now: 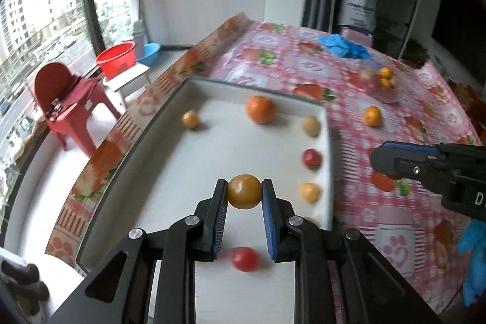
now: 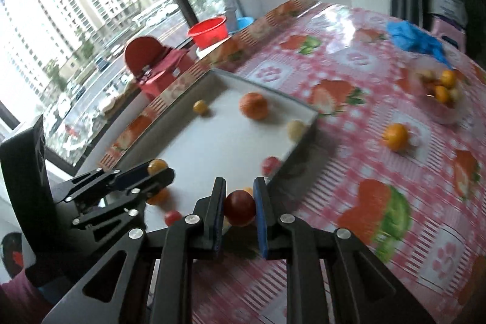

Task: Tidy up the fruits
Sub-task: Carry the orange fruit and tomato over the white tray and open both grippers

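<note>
My left gripper (image 1: 244, 192) is shut on a yellow-orange tomato (image 1: 244, 191) above the white tray (image 1: 194, 87); it shows at the left of the right wrist view too, left gripper (image 2: 158, 169). My right gripper (image 2: 240, 207) is shut on a dark red tomato (image 2: 239, 208) over the tray's near right corner; its dark body enters the left wrist view, right gripper (image 1: 382, 160). In the tray lie an orange (image 1: 260, 109), a yellow tomato (image 1: 190, 119), a pale fruit (image 1: 311, 125), a red tomato (image 1: 311, 158), a yellow fruit (image 1: 309, 192) and a red tomato (image 1: 245, 258).
A loose orange (image 2: 395, 136) lies on the pink checked tablecloth (image 2: 349, 141). A clear bag of small fruits (image 2: 440, 90) sits further right, blue gloves (image 2: 416, 38) behind it. Past the table's left edge stand a red chair (image 1: 65, 99) and a red basin (image 1: 117, 58).
</note>
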### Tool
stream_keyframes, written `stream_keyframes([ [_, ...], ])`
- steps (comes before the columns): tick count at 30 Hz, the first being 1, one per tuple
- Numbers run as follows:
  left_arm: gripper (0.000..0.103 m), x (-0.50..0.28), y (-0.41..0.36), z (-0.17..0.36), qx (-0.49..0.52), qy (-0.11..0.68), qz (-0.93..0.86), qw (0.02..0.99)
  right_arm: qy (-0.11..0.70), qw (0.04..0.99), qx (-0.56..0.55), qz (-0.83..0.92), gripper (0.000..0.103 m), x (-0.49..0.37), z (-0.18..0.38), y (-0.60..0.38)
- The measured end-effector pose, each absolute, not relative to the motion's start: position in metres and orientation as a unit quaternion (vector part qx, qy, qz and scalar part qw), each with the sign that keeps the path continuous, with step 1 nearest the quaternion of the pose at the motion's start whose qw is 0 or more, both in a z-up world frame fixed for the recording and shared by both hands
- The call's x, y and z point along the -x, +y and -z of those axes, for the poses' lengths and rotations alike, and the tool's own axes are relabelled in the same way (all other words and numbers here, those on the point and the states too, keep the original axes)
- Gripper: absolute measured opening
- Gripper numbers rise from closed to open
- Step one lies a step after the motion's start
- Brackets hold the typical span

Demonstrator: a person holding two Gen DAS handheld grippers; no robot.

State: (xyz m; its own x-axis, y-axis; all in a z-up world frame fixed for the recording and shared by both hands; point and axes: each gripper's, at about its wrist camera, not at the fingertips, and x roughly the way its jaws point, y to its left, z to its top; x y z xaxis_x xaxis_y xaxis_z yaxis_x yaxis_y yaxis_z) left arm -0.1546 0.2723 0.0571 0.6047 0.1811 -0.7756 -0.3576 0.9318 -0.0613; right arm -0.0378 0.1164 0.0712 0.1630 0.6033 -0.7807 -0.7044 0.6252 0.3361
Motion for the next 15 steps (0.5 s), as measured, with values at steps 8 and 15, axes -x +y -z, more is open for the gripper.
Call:
stream_keyframes([
  [8, 0.023, 0.155, 0.295, -0.038, 0.123, 0.434, -0.167, 0.877, 0.513, 0.738, 0.074, -0.433, 0.022, 0.033, -0.047, 0.153],
  [15, 0.023, 0.149, 0.303, -0.026, 0.131, 0.446, -0.168, 0.869, 0.532, 0.728, 0.082, -0.425, 0.024, 0.028, -0.034, 0.158],
])
